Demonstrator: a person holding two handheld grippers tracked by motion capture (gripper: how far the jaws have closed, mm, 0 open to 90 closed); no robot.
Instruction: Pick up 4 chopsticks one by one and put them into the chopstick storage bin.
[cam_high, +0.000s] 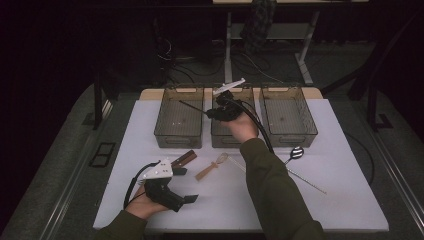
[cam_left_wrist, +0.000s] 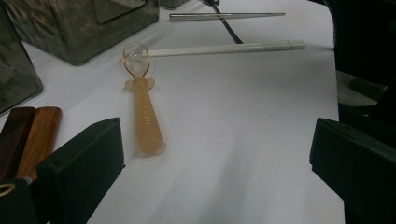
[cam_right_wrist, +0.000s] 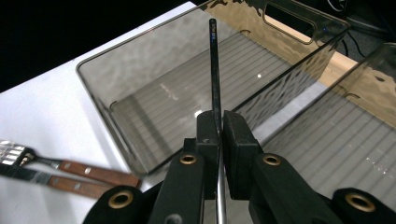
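Above the middle bin (cam_high: 229, 131) in the high view, the right gripper (cam_high: 210, 113) is clamped on a thin dark rod (cam_high: 192, 107), likely a utensil handle, whose free end projects ahead of the jaws over the left bin (cam_high: 180, 120). The left gripper (cam_high: 187, 199) rests low near the table's near edge, jaws apart and empty.

In the left gripper view, an amber plastic spoon (cam_left_wrist: 142, 100) lies on the white table (cam_left_wrist: 243, 140) just ahead of the spread jaws, with two wooden handles (cam_left_wrist: 29, 135) beside the left jaw and a white stick (cam_left_wrist: 224, 47) farther ahead.

In the right gripper view, the rod (cam_right_wrist: 214, 70) rises straight from between the closed pads, above the floor of the left bin (cam_right_wrist: 112, 109).

Handling judgement: the rod appears stiff, light and smooth, so it may pivot or slip in a narrow pinch. Grip it near mid-length, square across the pads, and keep it level before release.
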